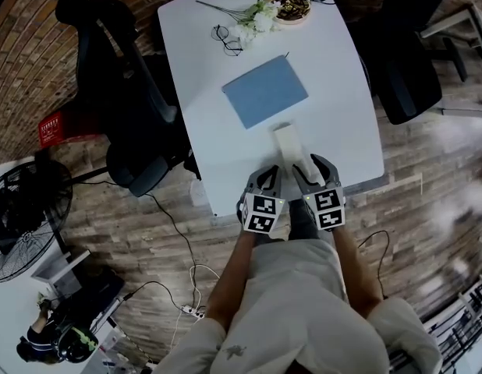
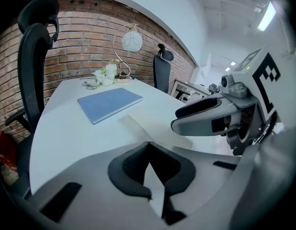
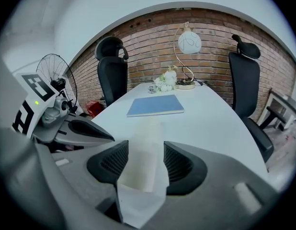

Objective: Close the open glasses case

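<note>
The white glasses case [image 1: 290, 142] lies lengthwise on the white table [image 1: 334, 92], near its front edge. In the right gripper view the case [image 3: 144, 152] sits between my right gripper's [image 3: 144, 164] two dark pads, which stand apart on either side of it; a paler flap of the case spreads flat toward the camera. My right gripper [image 1: 314, 170] is at the case's near end. My left gripper [image 1: 266, 181] hovers just left of it, jaws together with nothing between them [image 2: 149, 147]. From the left gripper view the case [image 2: 155, 123] is a low pale shape ahead.
A blue notebook [image 1: 265, 91] lies mid-table beyond the case. Black-rimmed glasses [image 1: 226, 39], white flowers [image 1: 256, 20] and a lamp base [image 1: 292, 5] sit at the far end. Black office chairs [image 1: 124, 92] flank the table. A fan [image 1: 23, 216] stands on the floor at left.
</note>
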### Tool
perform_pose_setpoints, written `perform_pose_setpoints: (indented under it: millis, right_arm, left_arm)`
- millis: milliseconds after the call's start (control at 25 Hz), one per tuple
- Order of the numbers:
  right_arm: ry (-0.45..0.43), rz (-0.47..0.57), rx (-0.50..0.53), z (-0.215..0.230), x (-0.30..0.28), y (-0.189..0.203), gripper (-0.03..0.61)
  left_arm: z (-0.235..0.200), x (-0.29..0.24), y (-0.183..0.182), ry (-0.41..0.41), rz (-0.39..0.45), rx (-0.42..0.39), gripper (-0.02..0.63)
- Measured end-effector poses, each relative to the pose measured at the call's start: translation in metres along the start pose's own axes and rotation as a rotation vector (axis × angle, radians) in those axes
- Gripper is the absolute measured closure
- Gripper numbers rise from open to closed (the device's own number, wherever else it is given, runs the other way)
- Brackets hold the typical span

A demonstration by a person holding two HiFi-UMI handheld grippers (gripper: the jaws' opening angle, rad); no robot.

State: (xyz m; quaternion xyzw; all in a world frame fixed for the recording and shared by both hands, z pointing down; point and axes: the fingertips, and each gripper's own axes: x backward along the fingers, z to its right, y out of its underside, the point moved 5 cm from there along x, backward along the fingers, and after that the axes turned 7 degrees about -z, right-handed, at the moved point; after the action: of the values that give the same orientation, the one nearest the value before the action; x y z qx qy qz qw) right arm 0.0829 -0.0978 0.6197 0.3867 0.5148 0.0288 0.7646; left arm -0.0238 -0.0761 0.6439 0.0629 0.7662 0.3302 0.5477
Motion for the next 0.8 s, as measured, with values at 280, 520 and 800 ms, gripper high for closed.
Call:
perform_pose_setpoints:
  millis: [280, 520, 800]
  right_arm:
    - [0.056, 0.051, 0.002, -0.009, 0.023, -0.009, 0.347]
    - [0.115, 0.117, -0.011, -0.02, 0.053, -0.02, 0.347]
    - [0.21, 0.212, -0.045, -0.04, 0.089, -0.035, 0.347]
  left_arm:
    - [-0.004, 0.024, -0.013, 0.012, 0.066, -0.029, 0.611]
    - [-0.006, 0.054, -0.034, 0.047, 0.168, -0.091, 0.611]
    - [-0.008, 0.095, -0.052, 0.094, 0.267, -0.178, 0.611]
